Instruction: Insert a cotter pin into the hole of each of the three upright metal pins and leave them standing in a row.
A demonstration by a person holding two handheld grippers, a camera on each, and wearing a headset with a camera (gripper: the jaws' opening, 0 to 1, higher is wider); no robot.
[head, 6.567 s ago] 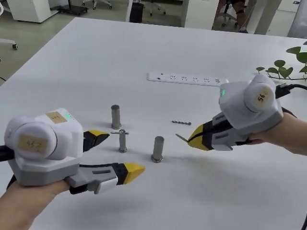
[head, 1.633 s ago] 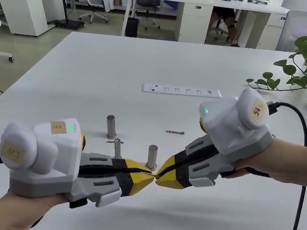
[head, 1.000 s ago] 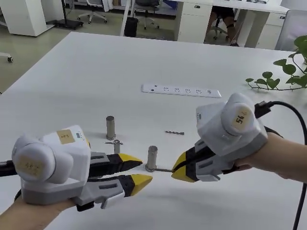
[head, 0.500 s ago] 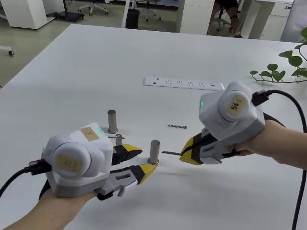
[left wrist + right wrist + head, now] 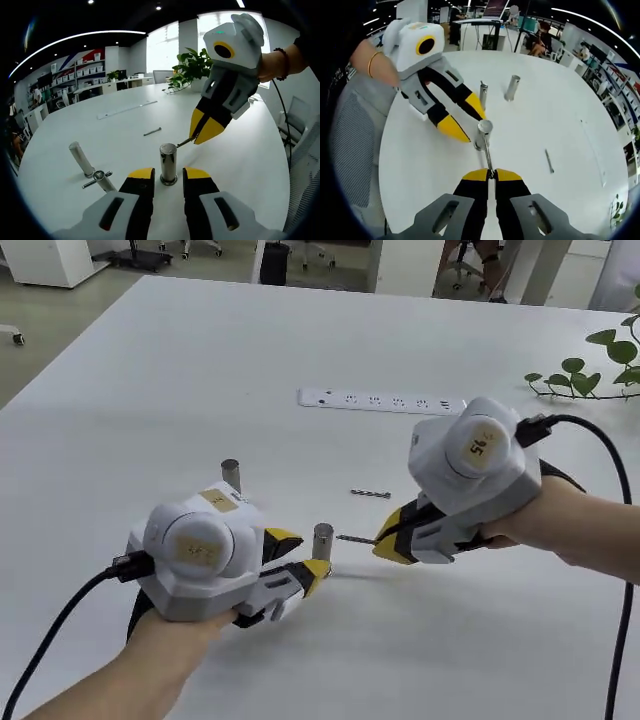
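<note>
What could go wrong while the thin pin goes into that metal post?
1. The left gripper is open, its jaws on either side of the metal post without clamping it, so a push from the thin pin might tip it over.
2. The right gripper holds that pin only by its end, so it could wobble and miss the hole.
3. The finished post stands close to the left gripper and could get bumped.

Reference: near pin (image 5: 322, 542). The left gripper (image 5: 303, 556) has its jaws spread to either side of the pin's base. The right gripper (image 5: 386, 540), clamping a cotter pin (image 5: 353, 538), blocks its right side. A second pin (image 5: 104, 180) and third pin (image 5: 81, 159) obstruct its left. Beyond it the table (image 5: 200, 370) is open up to a loose metal piece (image 5: 370, 494) and power strip (image 5: 380, 401).
</note>
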